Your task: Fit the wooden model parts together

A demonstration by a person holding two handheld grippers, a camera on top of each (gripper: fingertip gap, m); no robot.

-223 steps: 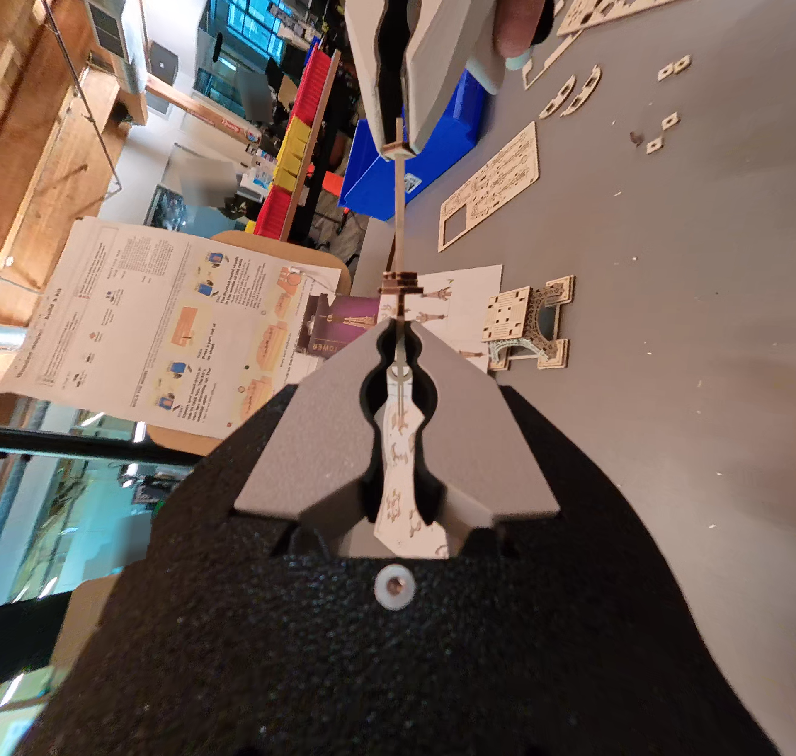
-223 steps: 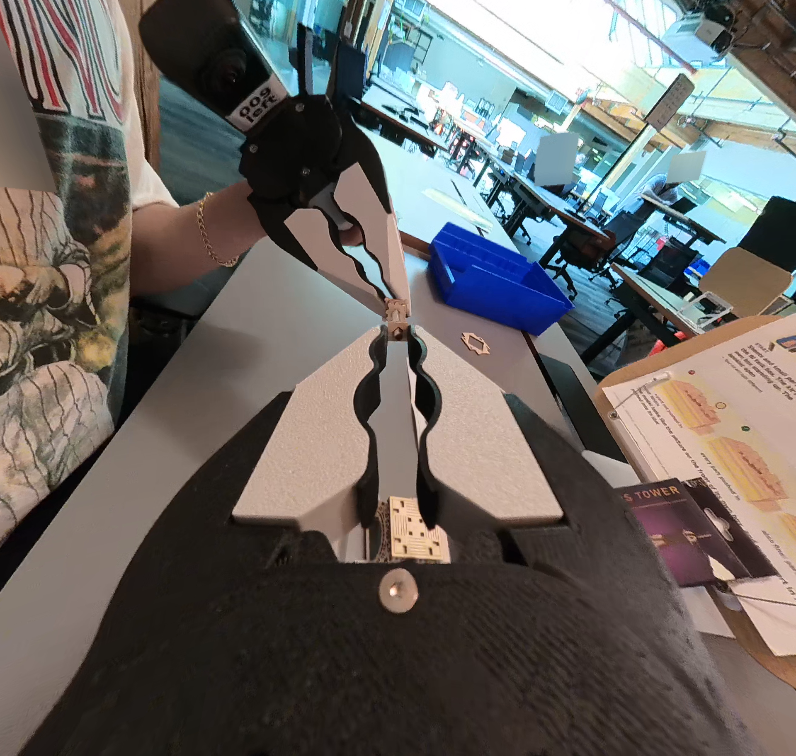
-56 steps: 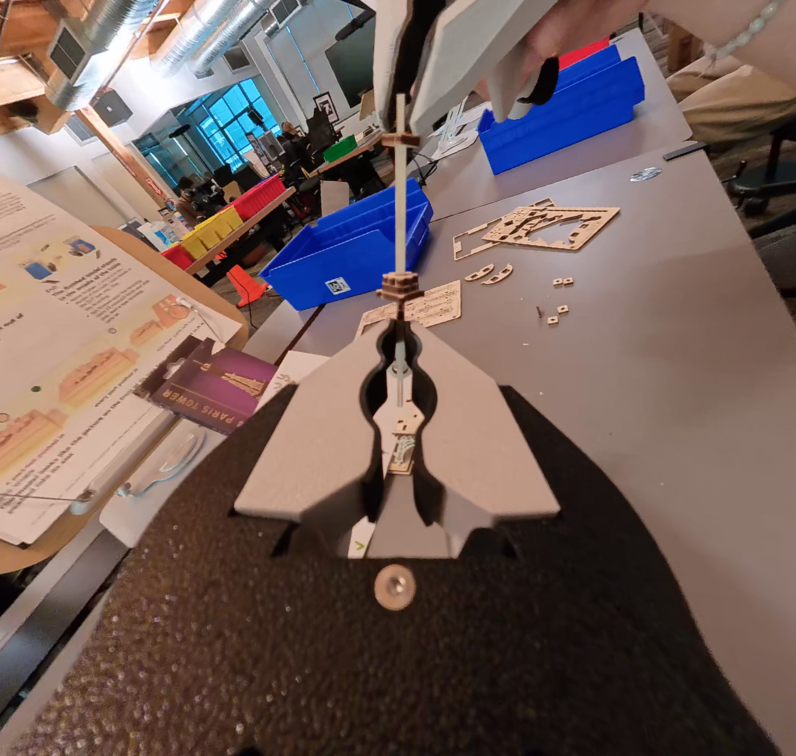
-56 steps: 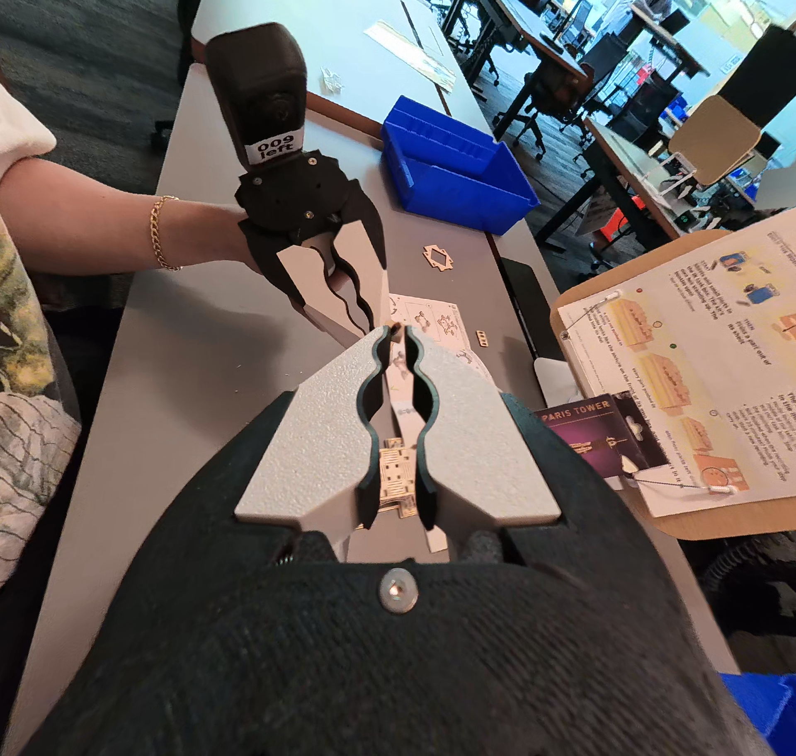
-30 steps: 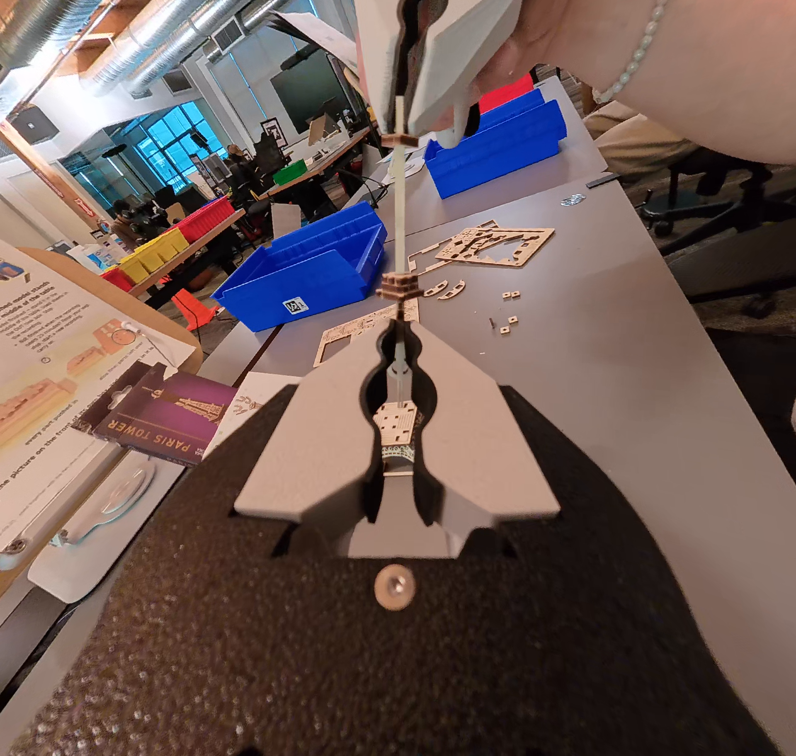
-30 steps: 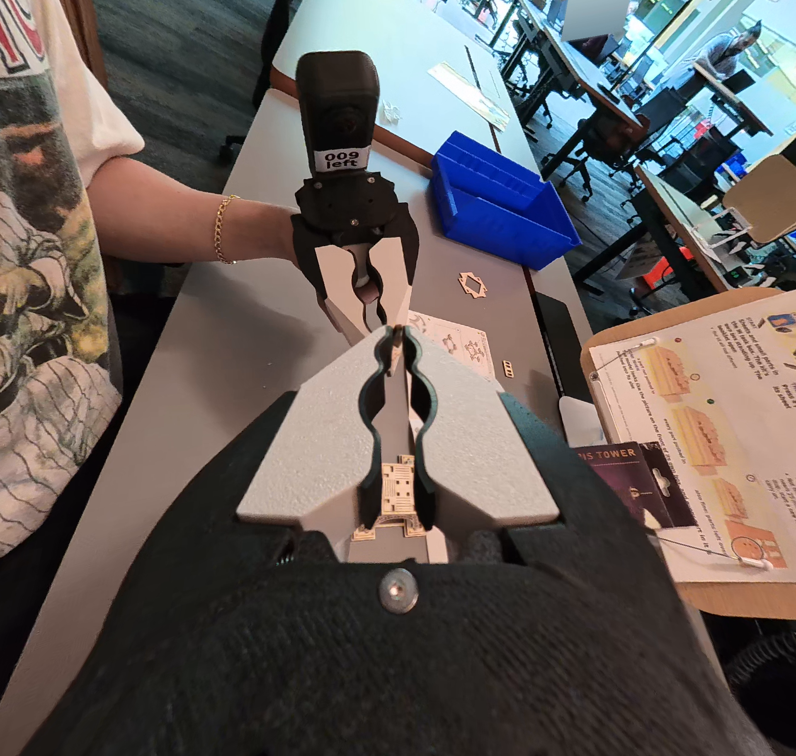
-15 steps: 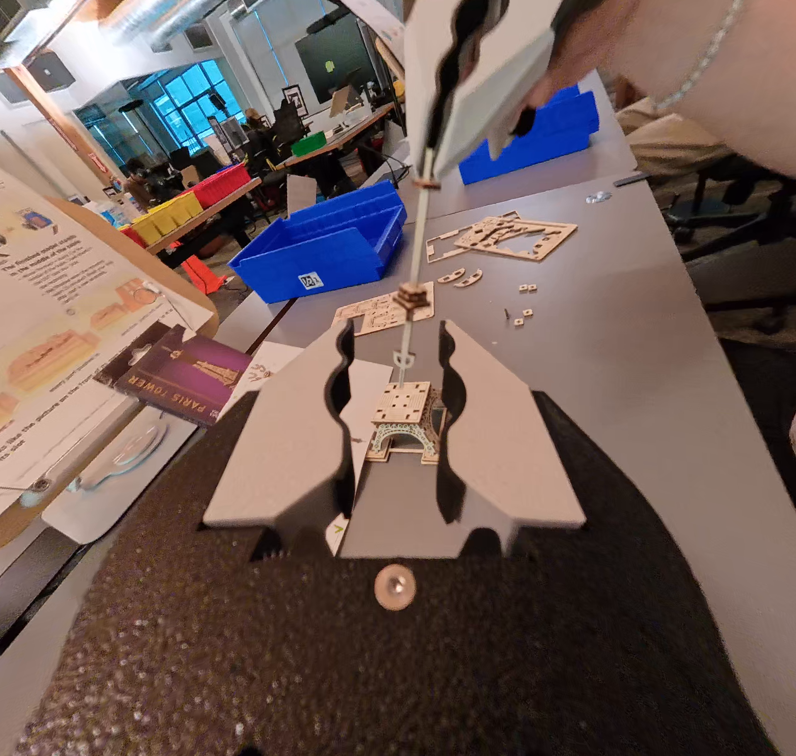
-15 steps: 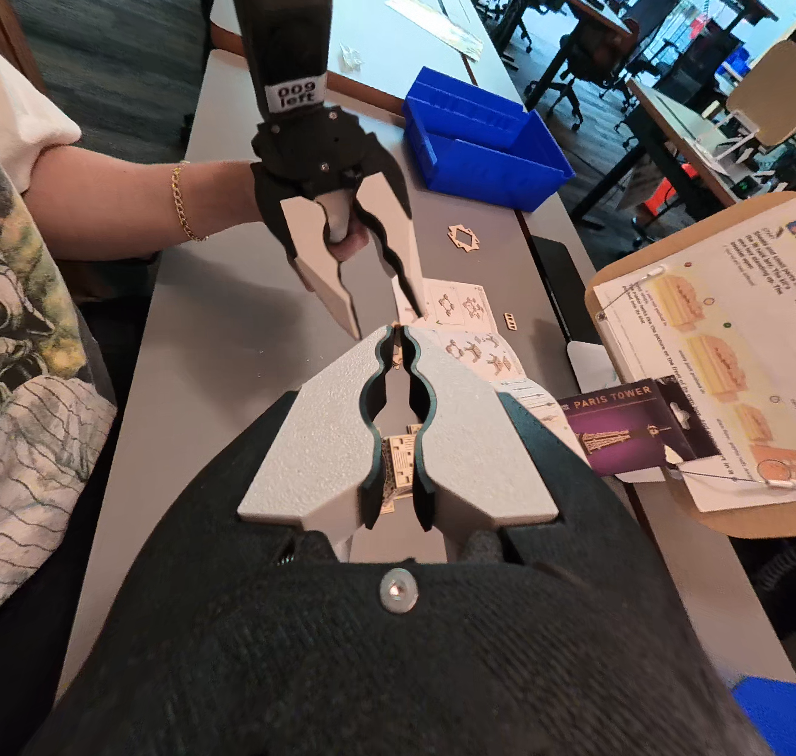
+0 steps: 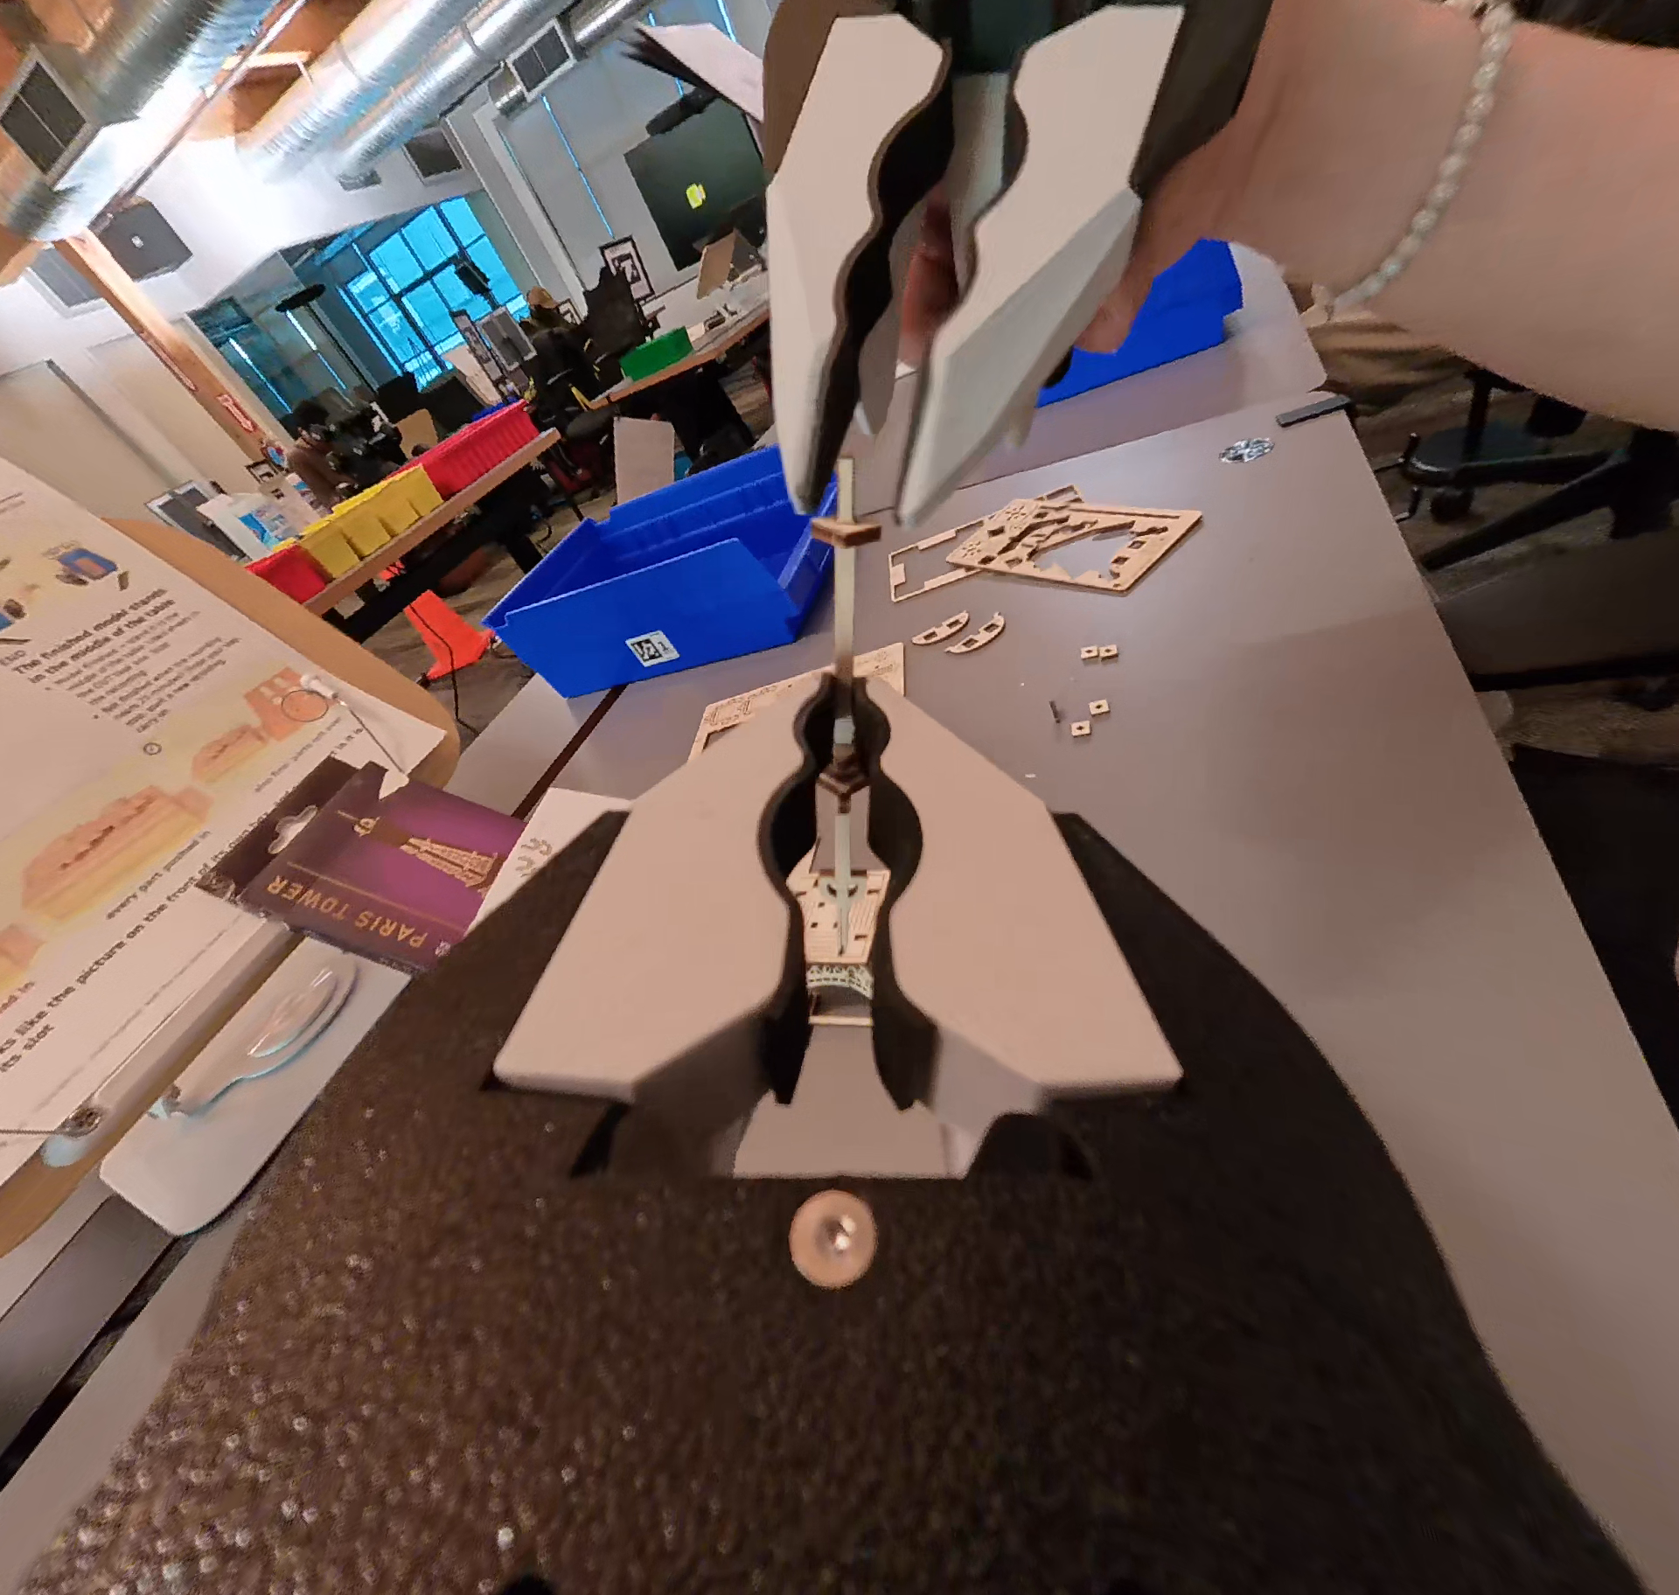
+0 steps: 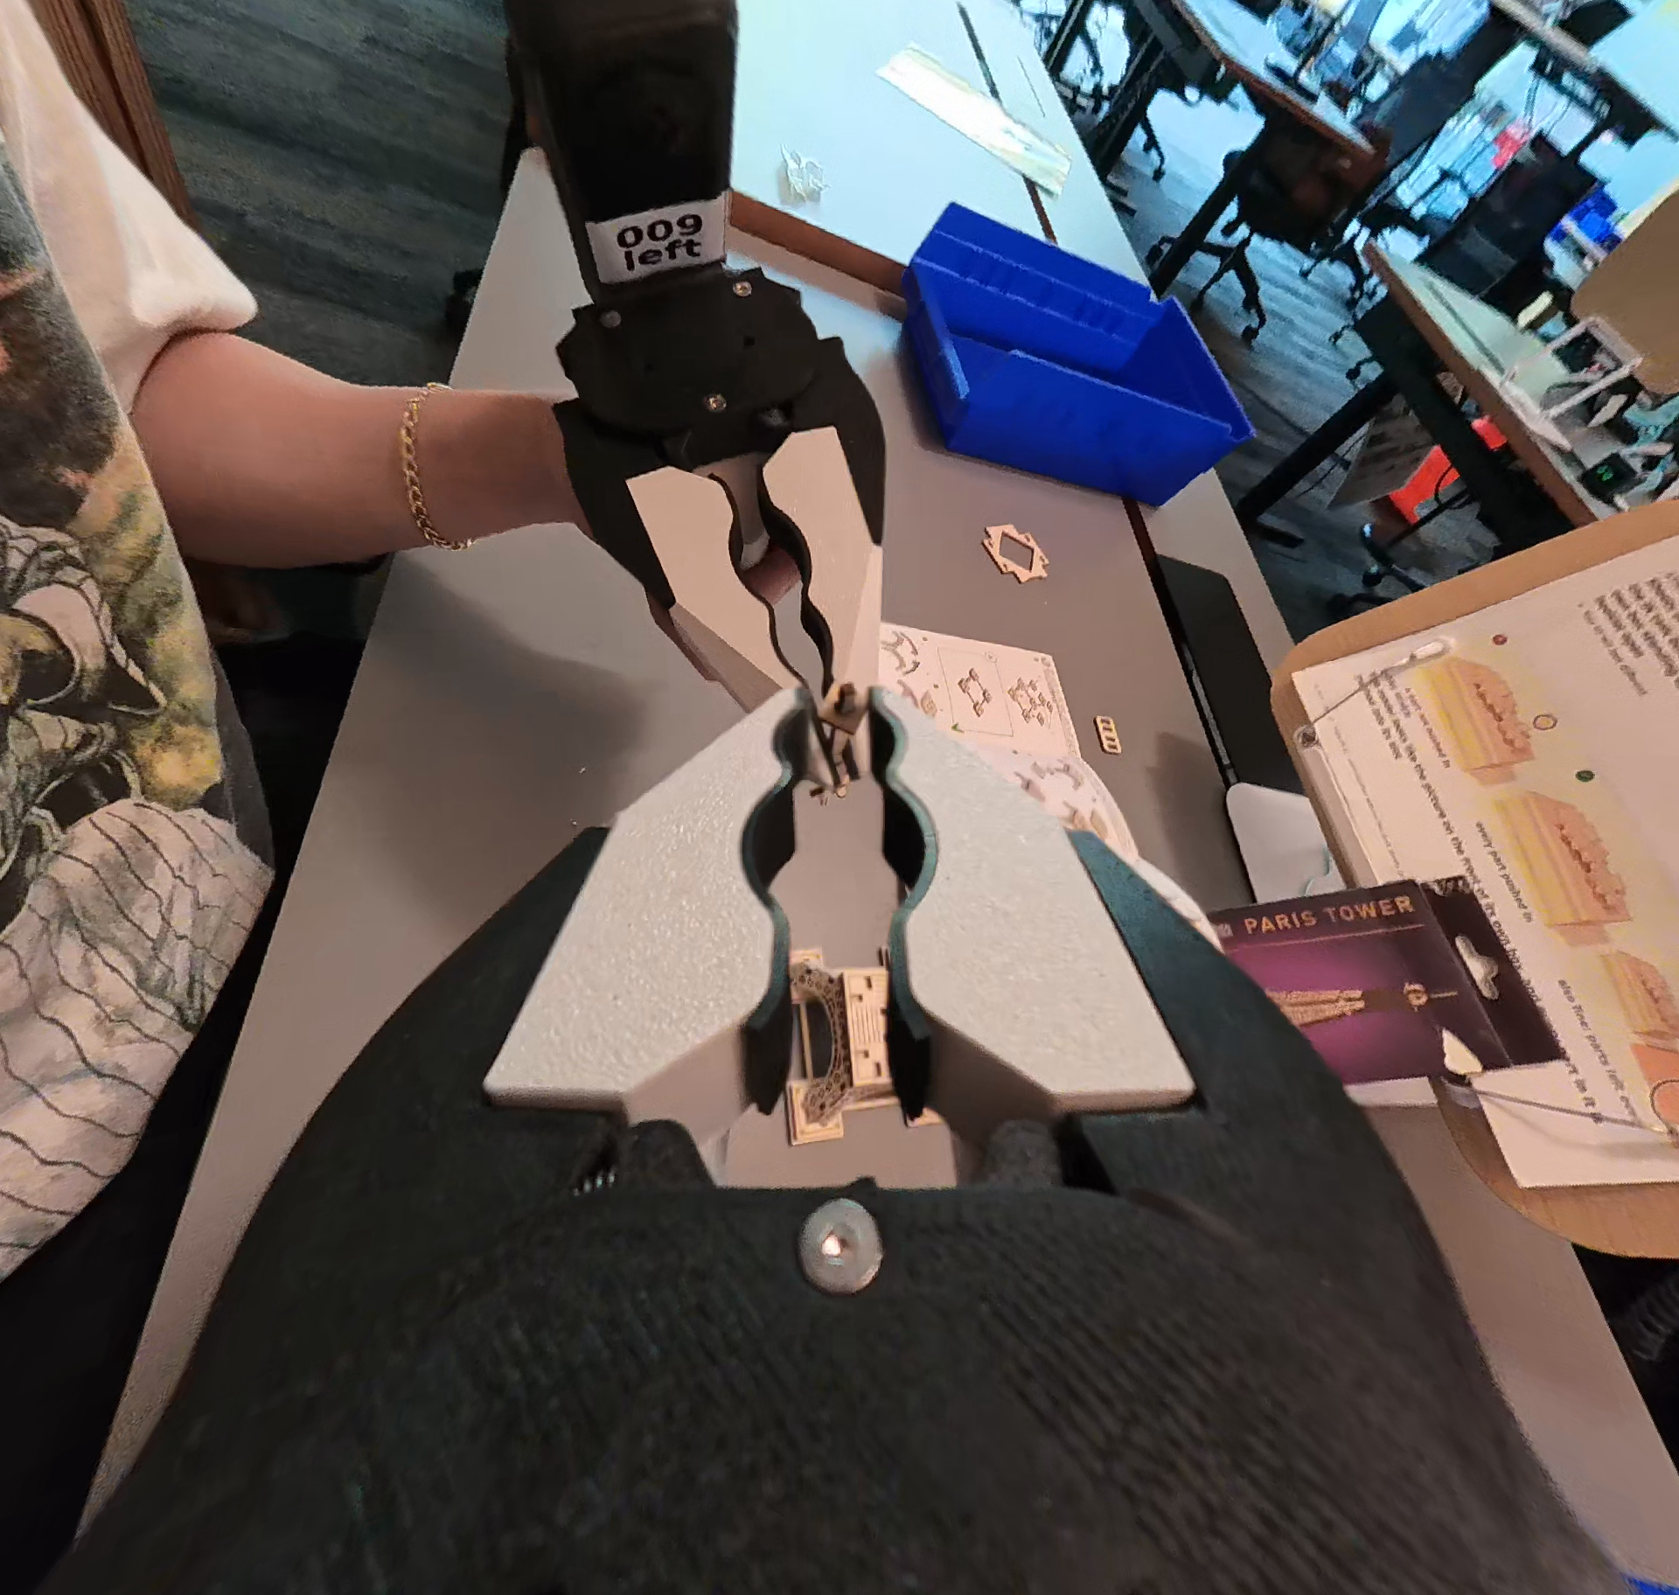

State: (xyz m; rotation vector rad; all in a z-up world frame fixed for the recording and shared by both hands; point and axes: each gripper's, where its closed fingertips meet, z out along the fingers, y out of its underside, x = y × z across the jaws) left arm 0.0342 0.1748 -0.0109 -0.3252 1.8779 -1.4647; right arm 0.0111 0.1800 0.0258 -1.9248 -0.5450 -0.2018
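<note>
A thin wooden spire [image 9: 845,597] with a small square platform [image 9: 845,532] near its top stands upright in the air over the grey table. My left gripper [image 9: 843,688] is shut on the spire's lower part. My right gripper [image 9: 854,507] hangs above with its jaws a little apart on either side of the spire's top. In the right wrist view my right gripper [image 10: 834,716] is open around the platform [image 10: 840,711], and the left gripper [image 10: 809,684] is beyond it. The wooden tower base [image 9: 840,934] lies on the table below and also shows in the right wrist view [image 10: 836,1033].
A blue bin [image 9: 672,570] stands at the back of the table [image 9: 1272,825]. Punched wooden sheets [image 9: 1045,547] and small loose pieces [image 9: 963,634] lie to the right. A clipboard with an instruction sheet [image 9: 136,734] and a purple card [image 9: 382,870] lie to the left. A person's torso [image 10: 91,734] is close by. Some 4 cm of space lies between my two pairs of fingers. My left gripper's tips are some 15 cm from the wooden tower base [image 9: 840,934].
Half a second ago my left gripper was open and the right one held the spire. Now the left has shut on the spire and the right has opened.
</note>
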